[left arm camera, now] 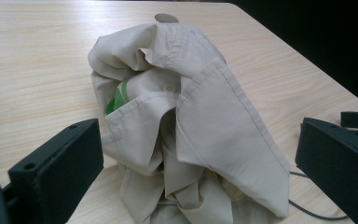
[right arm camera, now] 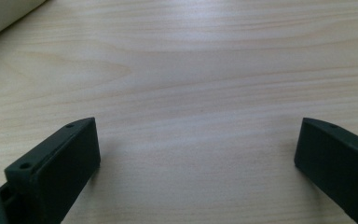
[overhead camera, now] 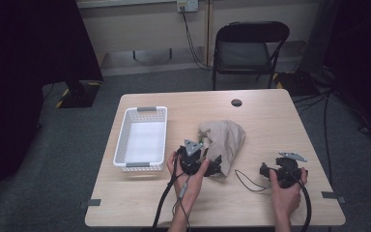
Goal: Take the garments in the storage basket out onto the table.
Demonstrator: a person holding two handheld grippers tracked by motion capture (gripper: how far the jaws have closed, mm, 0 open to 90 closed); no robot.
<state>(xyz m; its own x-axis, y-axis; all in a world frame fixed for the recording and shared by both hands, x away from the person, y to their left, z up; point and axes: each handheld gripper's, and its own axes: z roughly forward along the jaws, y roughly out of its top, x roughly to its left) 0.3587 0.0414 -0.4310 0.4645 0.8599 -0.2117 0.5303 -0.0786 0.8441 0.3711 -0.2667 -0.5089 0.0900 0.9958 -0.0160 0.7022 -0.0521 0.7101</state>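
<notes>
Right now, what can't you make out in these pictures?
- Green item inside the shirt: left gripper view, folds cover all but a sliver.
- Shirt's near edge: high view, the left gripper sits in front; the left gripper view cuts it off at the bottom.
- Basket contents: high view, too small and pale to tell.
- Right gripper jaws: high view, too small and dark.

Your left gripper [overhead camera: 207, 162] is low with jaws wide apart; your right gripper [overhead camera: 282, 169] also rests low, jaws spread wide.
</notes>
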